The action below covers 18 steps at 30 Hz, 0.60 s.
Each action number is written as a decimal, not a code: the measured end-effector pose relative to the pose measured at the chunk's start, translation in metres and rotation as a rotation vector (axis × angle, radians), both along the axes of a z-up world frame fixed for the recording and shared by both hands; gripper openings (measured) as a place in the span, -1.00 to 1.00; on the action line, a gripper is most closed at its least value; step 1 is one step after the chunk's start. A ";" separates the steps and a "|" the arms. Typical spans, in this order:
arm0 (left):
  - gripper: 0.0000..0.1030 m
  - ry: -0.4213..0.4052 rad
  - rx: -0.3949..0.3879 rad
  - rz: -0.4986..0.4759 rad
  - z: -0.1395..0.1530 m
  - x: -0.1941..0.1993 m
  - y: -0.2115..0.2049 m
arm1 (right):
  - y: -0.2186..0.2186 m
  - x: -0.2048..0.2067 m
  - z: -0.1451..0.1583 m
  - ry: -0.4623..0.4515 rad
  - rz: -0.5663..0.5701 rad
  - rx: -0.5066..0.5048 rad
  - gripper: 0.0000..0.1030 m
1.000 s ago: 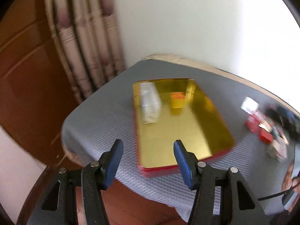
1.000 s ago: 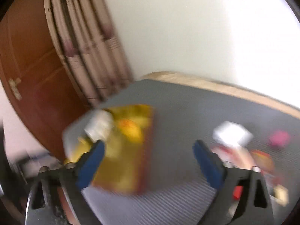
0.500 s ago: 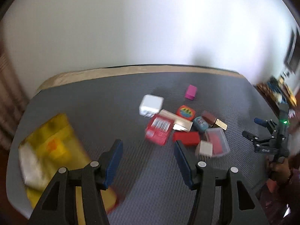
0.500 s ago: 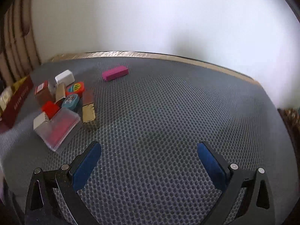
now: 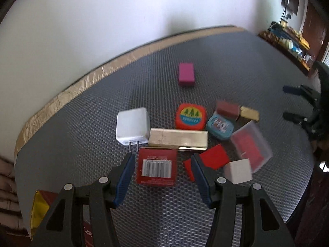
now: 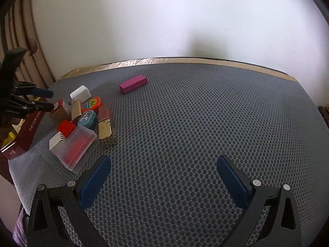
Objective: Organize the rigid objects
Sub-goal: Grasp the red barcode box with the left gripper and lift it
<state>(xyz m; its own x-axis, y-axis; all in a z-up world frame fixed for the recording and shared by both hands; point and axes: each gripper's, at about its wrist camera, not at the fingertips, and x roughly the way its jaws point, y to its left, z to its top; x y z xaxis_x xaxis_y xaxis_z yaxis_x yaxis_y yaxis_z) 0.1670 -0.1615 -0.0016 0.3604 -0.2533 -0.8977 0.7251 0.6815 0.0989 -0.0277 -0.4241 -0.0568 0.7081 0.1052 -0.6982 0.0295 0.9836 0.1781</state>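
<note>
Left gripper [image 5: 163, 160]: jaws part-open, nothing held. Red barcode box [image 5: 156, 168] is seen lying flat in the gap between the jaws, closer to the left jaw; contact cannot be told. Just past the jaw tips a long gold box [image 5: 178, 138] lies crosswise. White plug adapter [image 5: 132, 126] sits ahead of the left jaw, prongs pointing back toward it. Ahead of the gold box, a round orange tin [image 5: 190, 116]; a teal tin [image 5: 220, 127] beside it, ahead of the right jaw. Red flat piece [image 5: 213, 156] is touching or just beside the right jaw's outer side; which one cannot be told. Further out on that side: white cube [image 5: 238, 170], clear case with red contents [image 5: 251, 146], brown-and-gold box [image 5: 236, 111]. Magenta block [image 5: 186, 74] lies well ahead of the jaws, apart from the cluster. All of it rests on the grey mesh-covered counter [image 5: 82, 144].

Right gripper [image 6: 164, 171]: jaws wide, nothing held, only bare counter [image 6: 205, 123] mesh between them. The cluster is seen off to the left of the left jaw; nearest to it is the clear case [image 6: 75, 147], then the brown-and-gold box [image 6: 104, 123]. Magenta block [image 6: 133, 84] is far ahead, slightly left of the jaw gap. Long maroon box [image 6: 24, 133] lies at the counter's left edge, beyond the cluster. Left gripper [image 6: 42, 99] is visible at far left over the cluster.
</note>
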 end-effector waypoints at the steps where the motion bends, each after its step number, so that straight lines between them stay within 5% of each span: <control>1: 0.12 0.002 0.012 0.004 -0.003 0.004 0.001 | 0.000 0.000 0.000 0.002 0.000 0.004 0.99; 8: 0.11 0.075 0.074 0.024 -0.034 0.022 0.002 | 0.000 0.006 -0.004 0.018 0.003 0.017 0.99; 10: -0.12 0.130 0.074 0.080 -0.048 0.029 0.006 | -0.001 0.006 -0.004 0.021 0.003 0.018 0.99; 18: -0.12 0.003 -0.172 0.429 -0.002 -0.014 0.058 | 0.004 0.008 -0.004 0.038 -0.005 -0.011 0.99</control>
